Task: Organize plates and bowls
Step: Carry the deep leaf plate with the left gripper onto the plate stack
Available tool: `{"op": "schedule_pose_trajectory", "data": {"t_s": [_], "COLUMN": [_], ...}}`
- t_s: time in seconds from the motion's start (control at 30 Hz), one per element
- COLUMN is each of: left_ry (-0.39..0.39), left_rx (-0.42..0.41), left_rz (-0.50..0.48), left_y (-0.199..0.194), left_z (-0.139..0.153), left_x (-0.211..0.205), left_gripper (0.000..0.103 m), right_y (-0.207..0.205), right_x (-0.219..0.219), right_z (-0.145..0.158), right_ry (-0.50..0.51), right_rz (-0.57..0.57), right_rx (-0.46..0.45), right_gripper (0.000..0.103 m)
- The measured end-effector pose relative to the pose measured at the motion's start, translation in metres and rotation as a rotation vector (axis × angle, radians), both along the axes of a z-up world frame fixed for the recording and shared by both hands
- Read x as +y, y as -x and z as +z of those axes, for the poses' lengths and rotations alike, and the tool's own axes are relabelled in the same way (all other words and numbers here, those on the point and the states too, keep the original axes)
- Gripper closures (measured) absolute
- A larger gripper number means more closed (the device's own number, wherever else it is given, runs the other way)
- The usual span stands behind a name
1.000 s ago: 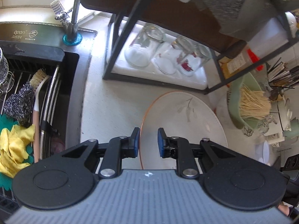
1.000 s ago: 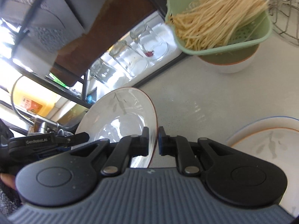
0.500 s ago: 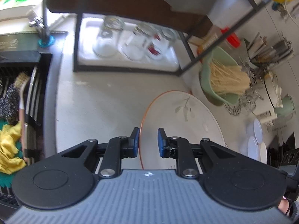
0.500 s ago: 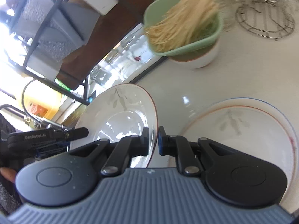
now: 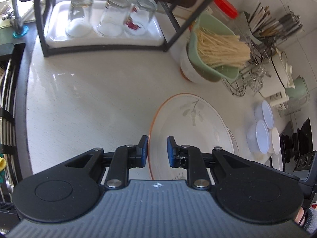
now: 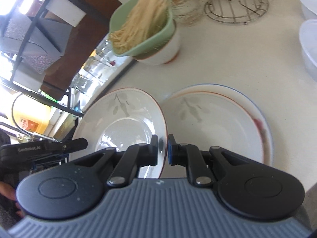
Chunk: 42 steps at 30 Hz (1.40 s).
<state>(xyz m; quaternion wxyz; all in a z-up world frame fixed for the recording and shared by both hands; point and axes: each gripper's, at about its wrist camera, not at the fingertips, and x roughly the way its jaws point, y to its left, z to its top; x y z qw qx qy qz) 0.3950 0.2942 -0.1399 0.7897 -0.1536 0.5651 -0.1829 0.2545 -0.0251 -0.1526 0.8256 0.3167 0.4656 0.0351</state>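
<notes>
A white plate with an orange rim and a leaf print is held above the counter by both grippers. My left gripper is shut on its left rim. My right gripper is shut on its right rim, and the plate shows in the right wrist view too. To its right, a stack of plates with a blue-rimmed one at the bottom lies on the counter. A white bowl holding a green colander of noodles stands further back.
A black-framed shelf with a white tray of upturned glasses stands at the back. The sink rack is at the left. A wire rack, clear plastic tubs and a kettle stand at the right.
Both grippers have carried the held plate to the right across the counter, away from the sink. The stack of plates has come fully into the right wrist view beside it.
</notes>
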Motion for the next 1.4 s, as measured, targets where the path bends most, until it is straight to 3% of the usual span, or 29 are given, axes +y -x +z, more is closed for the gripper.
{"op": "schedule_pose_trajectory", "data": {"t_s": [0.5,0.83,1.0,1.13,1.27,1.4], "left_ry": [-0.090,-0.188,-0.263,-0.281,-0.305,-0.320], "left_rx": [0.013,-0.034,-0.043,-0.032,-0.035,-0.037], "left_rz": [-0.051,-0.059,-0.099,-0.099,-0.100,-0.103], "left_y": [0.009,0.012,0.018,0.018,0.018,0.017], "left_z": [-0.006,-0.003,-0.006,-0.009,-0.009,-0.008], "left_x": [-0.041,-0.062,-0.081,-0.088,-0.094,-0.098], "left_gripper": [0.080,0.080,0.080,0.080,0.080,0.080], "right_y": [0.009,0.000,-0.002,-0.001,-0.003,-0.005], "right_x": [-0.031,-0.032,-0.034,-0.036,-0.028,-0.033], "right_z": [-0.020,-0.029,-0.027,-0.025,-0.015,-0.014], "right_ry": [-0.029,-0.004,0.046,0.094,0.238,0.253], "right_rz": [0.020,0.084,0.110,0.129,0.189,0.189], "right_rx": [0.071,0.114,0.122,0.119,0.106,0.099], "right_gripper": [0.089,0.084,0.083,0.083,0.083,0.084]}}
